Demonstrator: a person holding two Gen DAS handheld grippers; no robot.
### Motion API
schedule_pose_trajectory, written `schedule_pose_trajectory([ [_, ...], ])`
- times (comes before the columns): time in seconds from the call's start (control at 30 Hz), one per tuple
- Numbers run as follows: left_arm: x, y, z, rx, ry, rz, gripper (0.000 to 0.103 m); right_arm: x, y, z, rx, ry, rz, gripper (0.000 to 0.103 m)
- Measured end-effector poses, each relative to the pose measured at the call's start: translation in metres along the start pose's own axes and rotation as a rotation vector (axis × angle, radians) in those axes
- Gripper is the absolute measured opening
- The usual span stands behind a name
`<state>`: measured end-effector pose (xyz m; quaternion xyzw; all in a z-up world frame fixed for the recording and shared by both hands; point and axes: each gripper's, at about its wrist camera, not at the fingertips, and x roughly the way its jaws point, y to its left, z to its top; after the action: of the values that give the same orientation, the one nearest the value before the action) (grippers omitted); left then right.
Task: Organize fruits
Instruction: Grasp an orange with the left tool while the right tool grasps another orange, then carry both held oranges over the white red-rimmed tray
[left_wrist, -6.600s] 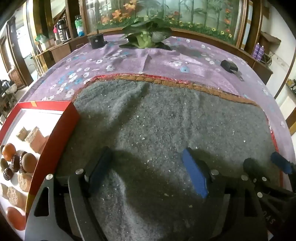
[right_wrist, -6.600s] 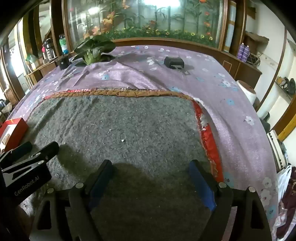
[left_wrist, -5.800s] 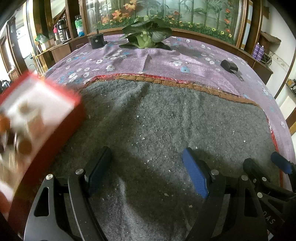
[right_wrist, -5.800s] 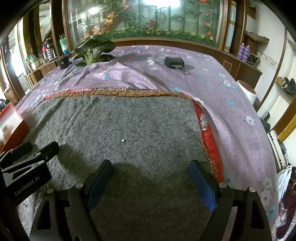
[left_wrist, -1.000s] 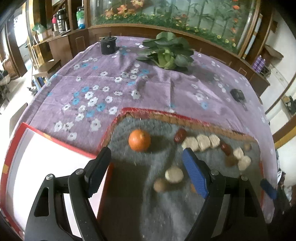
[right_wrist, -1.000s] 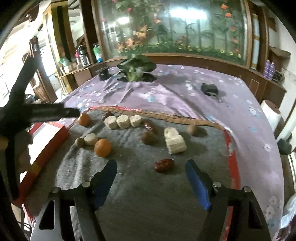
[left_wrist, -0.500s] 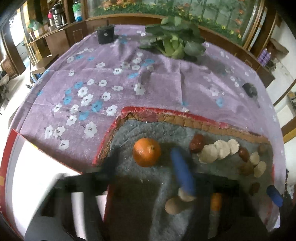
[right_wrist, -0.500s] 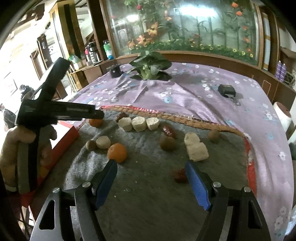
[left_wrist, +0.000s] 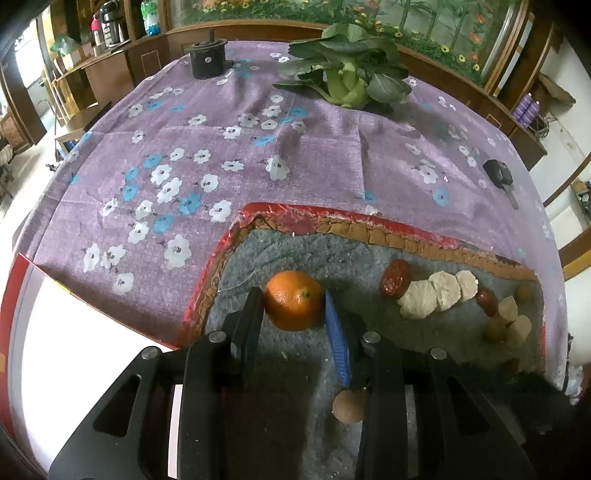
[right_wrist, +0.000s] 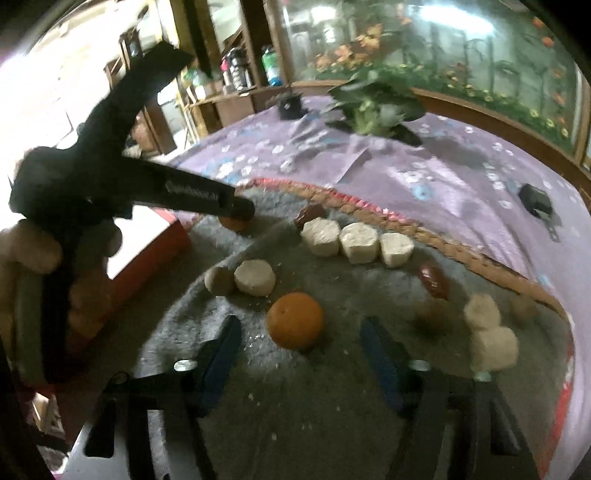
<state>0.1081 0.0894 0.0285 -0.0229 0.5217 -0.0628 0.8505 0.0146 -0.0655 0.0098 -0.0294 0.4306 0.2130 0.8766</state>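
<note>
- An orange (left_wrist: 294, 300) is gripped between the two pads of the left tongs (left_wrist: 295, 314), narrowed onto it; it rests on the grey mat (left_wrist: 295, 424) near the mat's far-left corner.
- A second orange (right_wrist: 295, 320) lies just ahead of the right tongs (right_wrist: 297, 345), between the lines of the two fingers but beyond their tips. The jaws have just been closing; a clear gap remains and nothing is pinched.
- Pale round blocks (right_wrist: 356, 242) and red dates (right_wrist: 434, 280) are scattered beyond the right tongs.
- A small brown fruit (left_wrist: 348, 405) sits under the left tongs' right finger.
- A red-rimmed white box (left_wrist: 74, 350) lies left of the left tongs.
- The tabletop is covered by purple flowered cloth (left_wrist: 221, 155).
</note>
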Motion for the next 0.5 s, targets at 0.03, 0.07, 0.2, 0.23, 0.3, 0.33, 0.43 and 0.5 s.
schedule_pose_trajectory([
  [0.03, 0.0, 0.0, 0.0, -0.005, 0.0, -0.003, 0.033, 0.006, -0.001, 0.0, -0.002, 0.023, 0.005, 0.032],
  [0.07, -0.001, 0.001, 0.0, -0.01, 0.001, -0.007, 0.033, 0.007, 0.0, -0.001, 0.002, 0.011, 0.01, 0.032],
  [0.2, -0.007, 0.002, -0.003, -0.012, -0.004, -0.009, 0.032, 0.001, 0.004, -0.007, -0.005, -0.001, -0.016, 0.031],
  [0.23, -0.01, 0.002, -0.005, -0.015, -0.007, -0.015, 0.032, -0.001, 0.004, -0.007, 0.003, -0.003, -0.012, 0.031],
  [0.3, -0.019, 0.003, -0.008, -0.022, -0.019, -0.022, 0.032, -0.009, 0.004, -0.008, 0.008, -0.015, -0.01, 0.031],
  [0.33, -0.022, 0.003, -0.009, -0.021, -0.026, -0.021, 0.032, -0.014, 0.005, -0.008, 0.011, -0.023, -0.009, 0.031],
  [0.43, -0.038, 0.002, -0.017, -0.006, -0.055, -0.002, 0.032, -0.028, 0.008, -0.009, 0.025, -0.053, 0.006, 0.031],
  [0.5, -0.05, 0.003, -0.023, 0.001, -0.077, 0.008, 0.032, -0.035, 0.012, -0.009, 0.029, -0.068, 0.012, 0.031],
])
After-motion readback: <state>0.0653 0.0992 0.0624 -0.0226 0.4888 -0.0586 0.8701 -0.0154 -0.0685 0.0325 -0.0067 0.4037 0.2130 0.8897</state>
